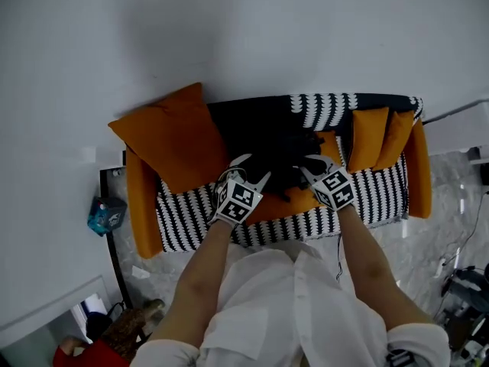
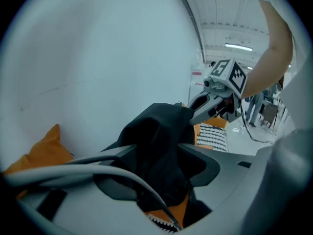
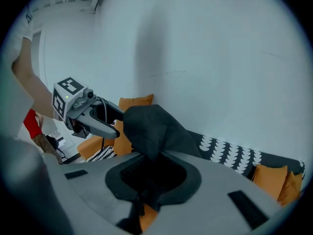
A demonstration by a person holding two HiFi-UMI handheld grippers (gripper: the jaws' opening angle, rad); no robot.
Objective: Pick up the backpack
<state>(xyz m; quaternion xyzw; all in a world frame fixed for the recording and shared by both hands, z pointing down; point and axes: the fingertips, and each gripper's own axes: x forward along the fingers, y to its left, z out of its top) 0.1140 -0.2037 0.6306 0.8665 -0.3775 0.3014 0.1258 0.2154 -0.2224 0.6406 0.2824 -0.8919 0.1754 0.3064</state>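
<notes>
item: backpack (image 1: 281, 150), black | place: middle of sofa (image 1: 382, 193) seat, against its back edge | your left gripper (image 1: 254, 170): jaws wide, backpack fabric between them | your right gripper (image 1: 309, 164): clamped on backpack fabric

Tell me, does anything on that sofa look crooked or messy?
The big orange cushion at the left end of the sofa sits tilted at an angle. The black backpack is slumped and crumpled. Nothing looks spilled or broken.

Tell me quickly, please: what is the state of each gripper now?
Left gripper: open, with the black backpack between its jaws.
Right gripper: closed on the backpack.
</notes>
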